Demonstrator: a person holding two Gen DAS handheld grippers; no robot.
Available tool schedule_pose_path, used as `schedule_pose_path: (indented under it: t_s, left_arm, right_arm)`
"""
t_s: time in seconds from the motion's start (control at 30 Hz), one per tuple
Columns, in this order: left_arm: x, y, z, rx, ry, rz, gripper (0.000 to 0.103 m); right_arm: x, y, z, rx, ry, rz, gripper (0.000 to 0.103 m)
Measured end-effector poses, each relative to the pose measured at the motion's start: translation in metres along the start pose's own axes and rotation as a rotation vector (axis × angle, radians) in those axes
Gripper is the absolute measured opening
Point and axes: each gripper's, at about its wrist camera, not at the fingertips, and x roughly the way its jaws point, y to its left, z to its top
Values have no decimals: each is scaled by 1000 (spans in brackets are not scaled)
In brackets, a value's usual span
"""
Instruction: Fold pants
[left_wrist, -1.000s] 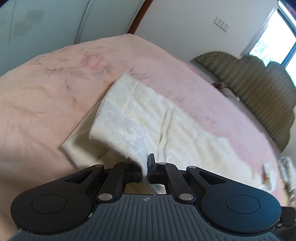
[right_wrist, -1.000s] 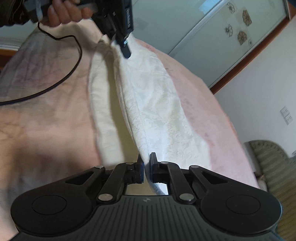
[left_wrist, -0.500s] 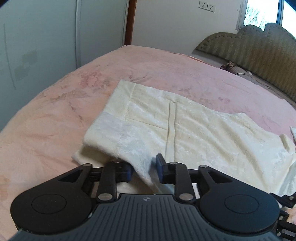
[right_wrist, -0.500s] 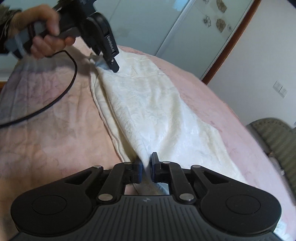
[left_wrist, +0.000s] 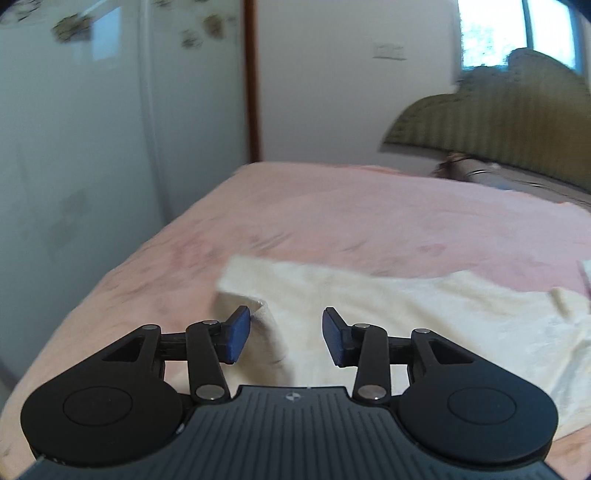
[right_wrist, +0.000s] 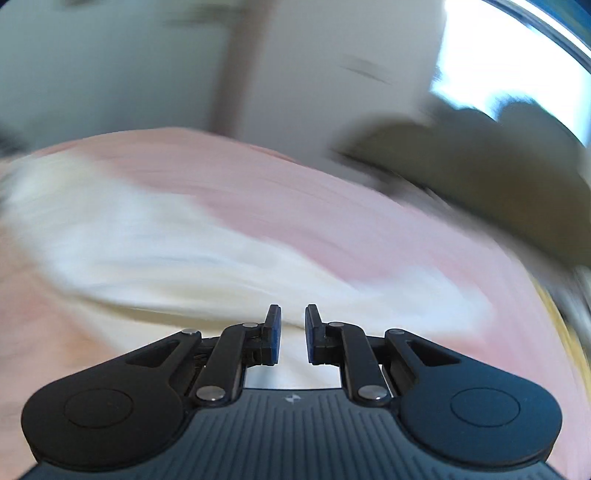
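Cream pants (left_wrist: 388, 306): lying folded over on the pink bed (left_wrist: 369, 218).
Left gripper (left_wrist: 286, 338): opening wide, holding nothing.
Right gripper (right_wrist: 292, 334): gaping slightly, holding nothing.
Left to do: maybe another fold.

Pants (left_wrist: 424, 317) flat on the bed (left_wrist: 369, 221), headboard (left_wrist: 498, 136) behind, wardrobe doors (left_wrist: 92, 166) left.

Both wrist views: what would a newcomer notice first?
The cream pants lying on the pink bedspread, straight ahead of the left gripper, whose jaws stand wide open with nothing between them. The right gripper is open too, over the pants in a heavily blurred view.
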Motion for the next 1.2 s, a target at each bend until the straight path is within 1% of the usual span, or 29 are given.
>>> schedule_pose_path:
  t_s: [0.07, 0.1, 0.17, 0.2, 0.27, 0.3, 0.33, 0.37, 0.4, 0.43, 0.5, 0.53, 0.57, 0.6, 0.63, 0.67, 0.7, 0.73, 0.77, 0.8, 0.83, 0.87, 0.9, 0.93, 1.0, 1.03, 1.1, 1.13, 1.2]
  left_arm:
    - [1, -23, 5, 29, -11, -84, 48]
    - [0, -36, 6, 48, -17, -130, 49]
    - [-1, -63, 6, 107, -33, -217, 50]
    - [-1, -76, 5, 140, -36, -254, 51]
    - [4, -101, 2, 203, -38, -330, 56]
    - [6, -114, -1, 235, -38, -361, 57]
    - [10, -127, -5, 263, -33, -387, 59]
    - [13, -138, -8, 286, -22, -411, 59]
    - [17, -148, -11, 304, -5, -441, 59]
    - [21, -158, -16, 316, 18, -482, 59]
    - [22, -176, -21, 333, 63, -562, 59]
    - [22, -183, -24, 344, 76, -598, 60]
    - [20, -192, -28, 363, 78, -634, 62]
    - [19, -198, -32, 381, 72, -653, 63]
    - [17, -205, -38, 404, 56, -664, 65]
    - [15, -212, -43, 435, 35, -673, 67]
    - [15, -219, -49, 468, 21, -675, 67]
    - [13, -225, -54, 500, 13, -675, 67]
    - [13, -233, -60, 527, 9, -678, 67]
    - [12, -238, -65, 547, 5, -686, 67]
    - [11, -241, -68, 563, -2, -697, 67]
    - [12, -246, -72, 580, -14, -702, 67]
    - [11, -252, -76, 598, -33, -699, 67]
    - [11, -256, -82, 619, -50, -688, 67]
    - [11, -267, -90, 674, -83, -647, 66]
    - [11, -271, -95, 693, -101, -629, 66]
    - [12, -276, -103, 714, -129, -607, 66]
    - [13, -277, -106, 717, -136, -602, 66]
    - [16, -277, -109, 712, -137, -601, 66]
  right_arm:
    - [10, -47, -11, 177, 56, -84, 14]
    - [15, -69, -17, 249, 77, -113, 14]
    - [26, -106, -28, 342, 118, -135, 14]
    - [33, -122, -35, 368, 150, -141, 14]
    - [48, -147, -46, 376, 217, -179, 14]
    - [57, -157, -50, 378, 250, -185, 13]
    - [63, -167, -54, 389, 256, -176, 13]
    - [64, -175, -62, 425, 236, -158, 13]
    - [67, -183, -63, 454, 231, -151, 13]
    - [70, -189, -64, 456, 231, -157, 13]
    - [73, -190, -60, 444, 246, -204, 14]
    - [74, -186, -53, 427, 253, -251, 14]
    - [73, -178, -47, 390, 243, -288, 15]
    - [68, -170, -43, 363, 217, -285, 15]
    - [65, -165, -39, 361, 187, -246, 16]
    - [65, -162, -38, 372, 179, -203, 16]
    - [68, -160, -39, 376, 192, -178, 16]
    - [75, -159, -43, 365, 220, -177, 16]
    - [82, -159, -48, 349, 251, -188, 18]
    - [81, -161, -51, 352, 222, -192, 21]
    - [80, -166, -51, 389, 227, -203, 24]
    - [78, -168, -47, 420, 228, -235, 24]
    - [75, -167, -42, 423, 209, -267, 24]
    - [71, -165, -34, 421, 172, -265, 24]
    - [69, -163, -18, 458, 112, -199, 24]
    - [73, -161, -7, 466, 98, -162, 24]
    - [87, -152, 15, 451, 93, -109, 24]
    - [98, -148, 26, 442, 99, -91, 26]
    - [122, -138, 44, 418, 116, -63, 36]
